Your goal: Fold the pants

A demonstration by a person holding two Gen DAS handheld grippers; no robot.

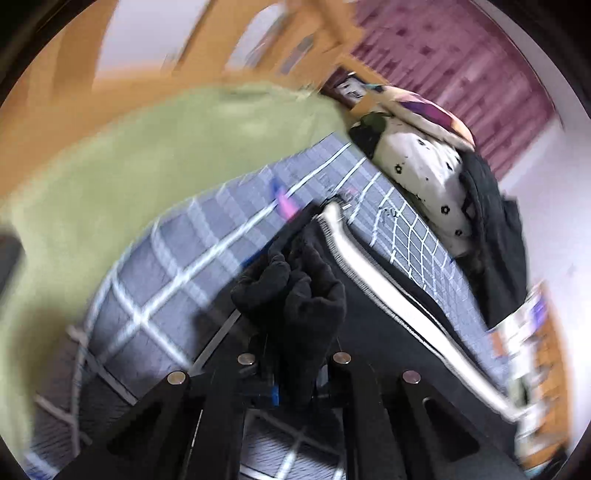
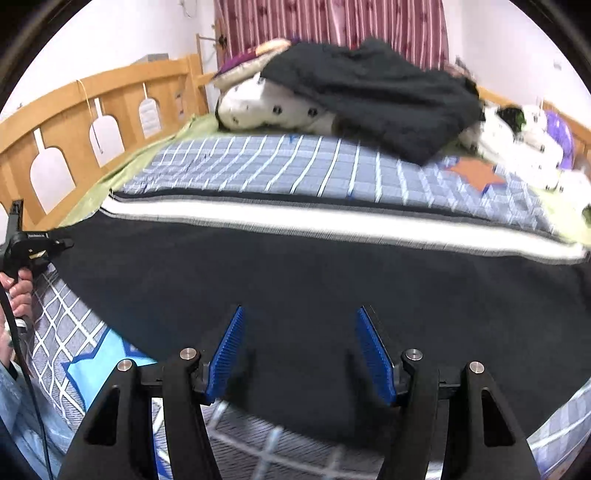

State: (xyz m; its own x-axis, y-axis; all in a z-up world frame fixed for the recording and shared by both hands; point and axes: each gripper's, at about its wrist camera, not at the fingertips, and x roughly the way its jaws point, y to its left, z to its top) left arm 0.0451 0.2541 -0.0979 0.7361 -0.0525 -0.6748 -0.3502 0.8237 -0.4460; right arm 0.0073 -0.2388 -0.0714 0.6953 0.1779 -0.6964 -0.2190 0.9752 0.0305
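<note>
Black pants (image 2: 295,273) with a white side stripe (image 2: 332,225) lie stretched across the blue checked bedsheet (image 2: 280,166). My right gripper (image 2: 300,350) is open, its blue pads (image 2: 375,354) hovering just above the pants' near edge. My left gripper (image 1: 291,369) is shut on a bunched end of the pants (image 1: 295,288), lifted off the sheet; the stripe (image 1: 369,273) runs away to the right. The left gripper also shows in the right wrist view (image 2: 33,247) at the pants' left end.
A wooden bed rail (image 2: 92,122) runs along the left. Pillows (image 2: 266,103) and a dark blanket (image 2: 376,99) pile up at the bed's far end. A green sheet (image 1: 110,170) lies beside the checked one (image 1: 177,266). A red curtain (image 2: 332,22) hangs behind.
</note>
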